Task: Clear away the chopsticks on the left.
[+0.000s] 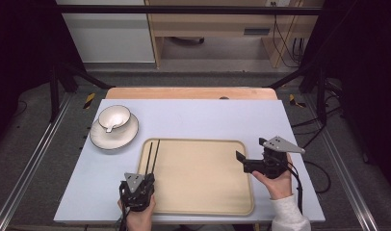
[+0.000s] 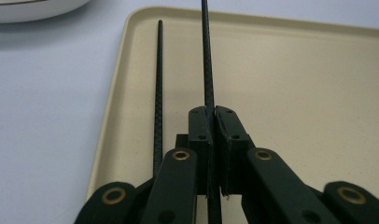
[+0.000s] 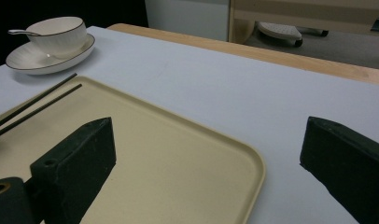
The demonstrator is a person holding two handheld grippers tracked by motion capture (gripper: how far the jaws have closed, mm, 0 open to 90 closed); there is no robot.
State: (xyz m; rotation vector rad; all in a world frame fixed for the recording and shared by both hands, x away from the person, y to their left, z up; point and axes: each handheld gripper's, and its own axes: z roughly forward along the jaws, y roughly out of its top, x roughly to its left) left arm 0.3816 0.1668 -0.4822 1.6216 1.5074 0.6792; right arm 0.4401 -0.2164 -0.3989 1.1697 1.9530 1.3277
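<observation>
While low over the tray (image 1: 198, 192), left gripper (image 2: 214, 114) pinches one chopstick (image 2: 206, 56), right gripper (image 1: 242, 161) spread.

Bowl (image 1: 114, 117) with spoon (image 1: 111, 127) on saucer (image 1: 114, 135)

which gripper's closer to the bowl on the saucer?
Left. The left gripper sits at the tray's near-left edge, below the bowl, shut on one chopstick. The right gripper hangs open at the tray's right side, far across from it.
</observation>
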